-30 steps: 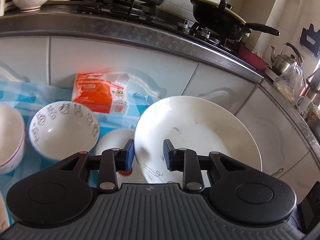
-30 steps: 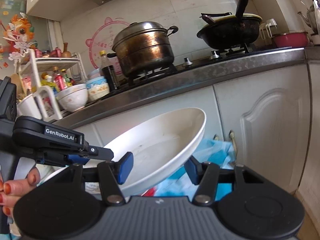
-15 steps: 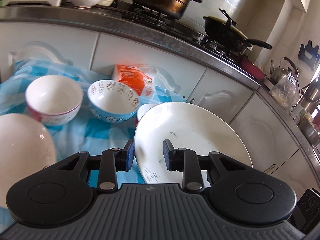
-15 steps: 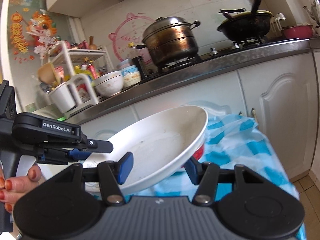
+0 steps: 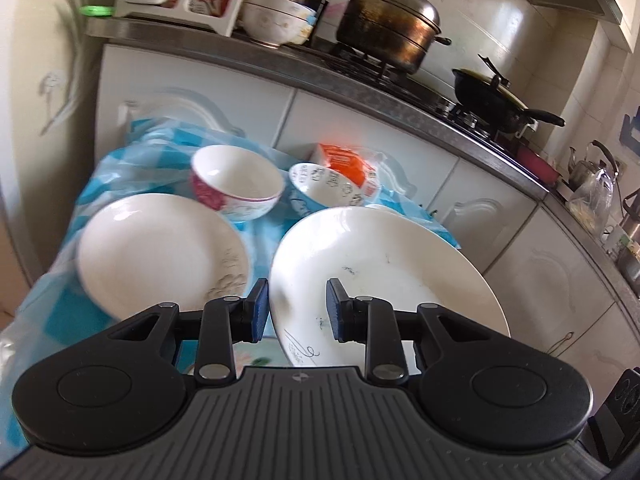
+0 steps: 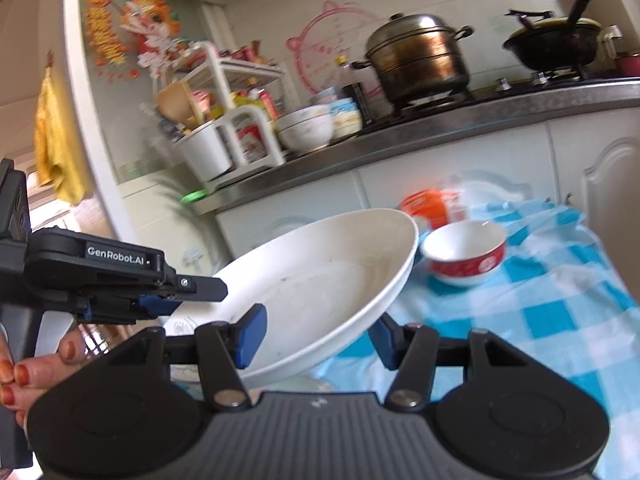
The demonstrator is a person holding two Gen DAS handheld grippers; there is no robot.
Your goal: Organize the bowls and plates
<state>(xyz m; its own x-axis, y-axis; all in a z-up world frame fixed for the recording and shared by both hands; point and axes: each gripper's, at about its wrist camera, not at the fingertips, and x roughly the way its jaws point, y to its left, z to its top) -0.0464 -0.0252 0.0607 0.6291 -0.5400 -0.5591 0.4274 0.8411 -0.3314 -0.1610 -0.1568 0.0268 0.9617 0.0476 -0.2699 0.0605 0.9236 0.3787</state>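
My left gripper (image 5: 296, 308) is shut on the rim of a large white plate (image 5: 392, 272) and holds it tilted above the blue checked cloth (image 5: 120, 160). The same plate (image 6: 320, 280) fills the right wrist view, with the left gripper (image 6: 160, 300) clamped on its left edge. My right gripper (image 6: 316, 334) is open, its fingers on either side of the plate's near rim without pinching it. A second white plate (image 5: 160, 248) lies on the cloth at left. Behind it stand a pink-patterned bowl (image 5: 236, 182) and a blue-patterned bowl (image 5: 324, 190). A red-banded bowl (image 6: 464, 252) stands on the cloth at right.
An orange packet (image 5: 344, 160) lies against the white cabinet doors (image 5: 360, 128). The counter above holds a steel pot (image 5: 388, 28), a black wok (image 5: 496, 100), stacked bowls (image 5: 276, 20) and a white rack (image 6: 224, 120). A kettle (image 5: 588, 164) stands far right.
Both views have swung left and back from the cabinets with the plate held. The second plate and the pink bowl on the cloth's left side have come into view.
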